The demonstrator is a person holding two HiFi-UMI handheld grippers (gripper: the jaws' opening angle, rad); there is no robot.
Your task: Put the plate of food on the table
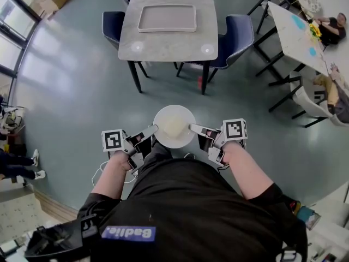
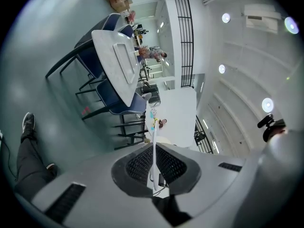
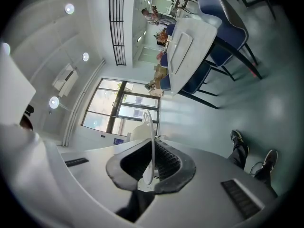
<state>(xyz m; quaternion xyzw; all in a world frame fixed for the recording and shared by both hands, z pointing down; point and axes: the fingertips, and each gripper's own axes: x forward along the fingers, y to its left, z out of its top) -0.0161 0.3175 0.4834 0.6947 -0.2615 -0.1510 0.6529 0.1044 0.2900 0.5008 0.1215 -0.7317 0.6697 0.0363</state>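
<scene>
A round white plate (image 1: 174, 126) with pale food on it hangs level in front of my body, above the grey floor. My left gripper (image 1: 155, 129) is shut on its left rim and my right gripper (image 1: 192, 127) is shut on its right rim. In the left gripper view the plate (image 2: 154, 151) shows edge-on as a thin white line between the dark ribbed pads (image 2: 137, 167). In the right gripper view the plate's rim (image 3: 150, 146) stands the same way between the pads (image 3: 166, 163). The grey table (image 1: 163, 40) stands ahead, apart from the plate.
A rectangular tray (image 1: 167, 18) lies on the table. Dark blue chairs (image 1: 235, 37) flank it on both sides. A second white table (image 1: 297, 34) with seated people stands at the right. Another person's legs and shoes (image 1: 22, 167) show at the far left.
</scene>
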